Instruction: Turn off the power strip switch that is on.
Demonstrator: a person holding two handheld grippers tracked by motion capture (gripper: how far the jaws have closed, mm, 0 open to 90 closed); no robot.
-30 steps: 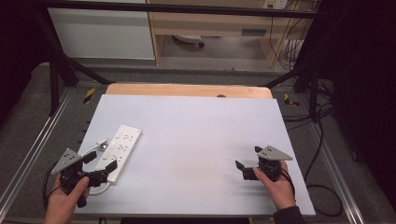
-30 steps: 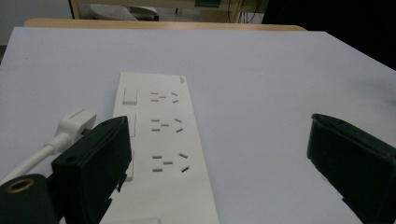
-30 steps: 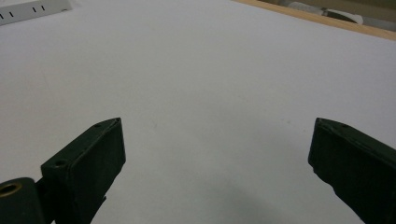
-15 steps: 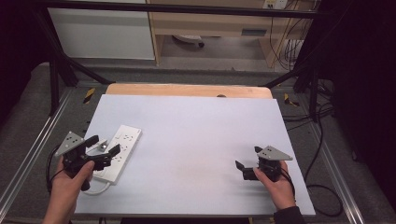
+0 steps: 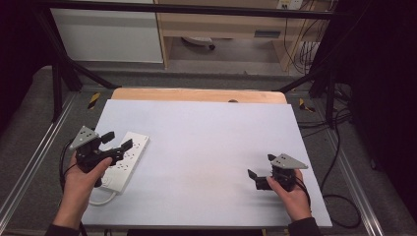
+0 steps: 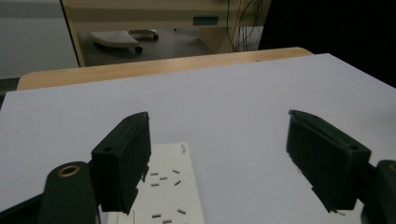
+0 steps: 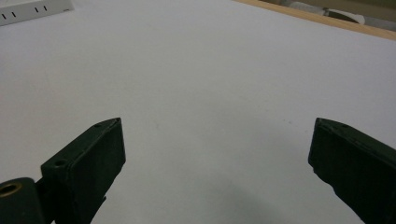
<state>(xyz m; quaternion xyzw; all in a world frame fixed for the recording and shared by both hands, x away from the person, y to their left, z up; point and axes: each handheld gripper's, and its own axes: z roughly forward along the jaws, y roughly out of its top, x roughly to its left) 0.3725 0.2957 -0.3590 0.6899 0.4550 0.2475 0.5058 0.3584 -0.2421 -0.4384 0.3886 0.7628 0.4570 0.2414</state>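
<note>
One power strip [image 5: 127,160] runs lengthwise under my left tongs [image 5: 116,142], just narrowing, empty; right tongs [image 5: 261,171] wide, well apart.

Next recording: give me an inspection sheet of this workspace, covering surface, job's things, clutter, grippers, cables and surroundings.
Surface: pale grey tabletop with a wooden strip along its far edge; no marks seen.
Job's things: white plastic power strip lying flat near the table's left edge, sockets up.
Clutter: nothing seen.
Grippers: left gripper hovers over the power strip, jaws apart and just been closing, nothing between the pads; right gripper low over bare table at the near right, jaws open and empty.
Cables: white cord loops from the strip's near end; black cables on the floor at right.
Surroundings: dark metal frame, white cabinet, wooden shelf unit behind.
</note>
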